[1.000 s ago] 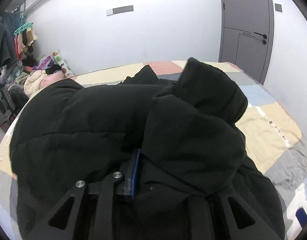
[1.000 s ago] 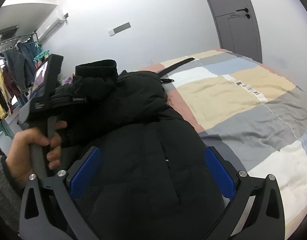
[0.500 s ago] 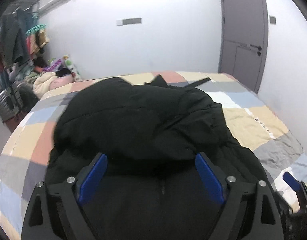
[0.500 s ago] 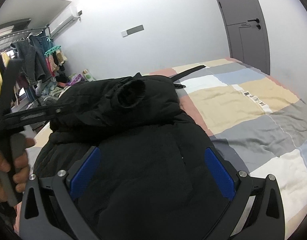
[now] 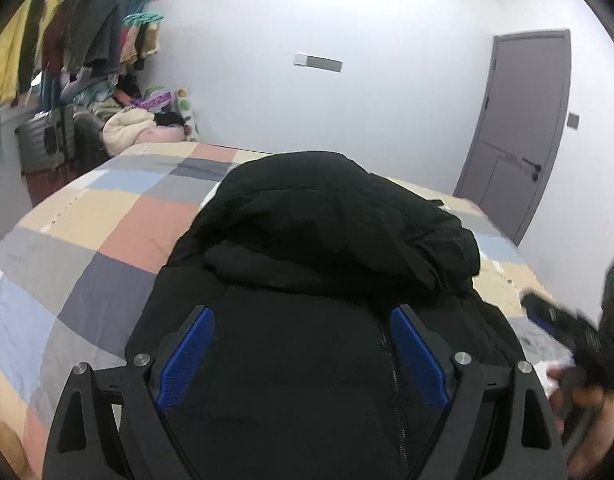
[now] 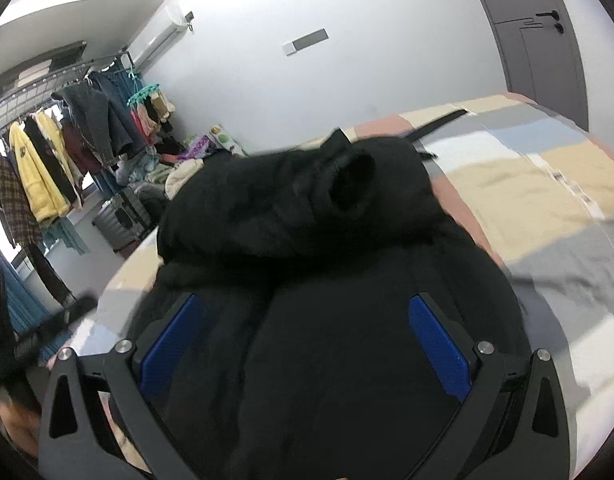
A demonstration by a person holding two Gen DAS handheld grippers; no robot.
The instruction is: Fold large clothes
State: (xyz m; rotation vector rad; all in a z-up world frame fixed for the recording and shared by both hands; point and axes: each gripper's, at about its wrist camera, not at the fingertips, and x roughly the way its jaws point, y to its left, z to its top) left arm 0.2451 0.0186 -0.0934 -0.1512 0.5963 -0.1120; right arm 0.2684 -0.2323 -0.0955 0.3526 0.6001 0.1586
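Observation:
A black puffer jacket [image 5: 327, 240] lies on the patchwork bed cover [image 5: 107, 232], zip facing me. One sleeve is folded across its upper part, and its cuff mouth [image 6: 351, 184] faces up in the right wrist view. My left gripper [image 5: 303, 312] hovers over the jacket's lower front, open, with nothing between the blue pads [image 5: 187, 356]. My right gripper [image 6: 305, 300] is also open above the jacket body [image 6: 347, 320] and holds nothing. The right gripper's handle shows blurred at the right edge of the left wrist view [image 5: 579, 344], held in a hand [image 5: 583, 396].
A rail of hanging clothes [image 6: 47, 168] runs along the left wall, with a grey suitcase [image 5: 43, 140] and a pile of bedding [image 5: 131, 128] below it. A black strap [image 6: 439, 122] lies at the bed's far end. A grey door [image 5: 519, 140] is at the right.
The left gripper was shut on the sleeve a second ago; it has let go, opened, and swung back and to the left. The sleeve now rests across the jacket. The right gripper shifted slightly.

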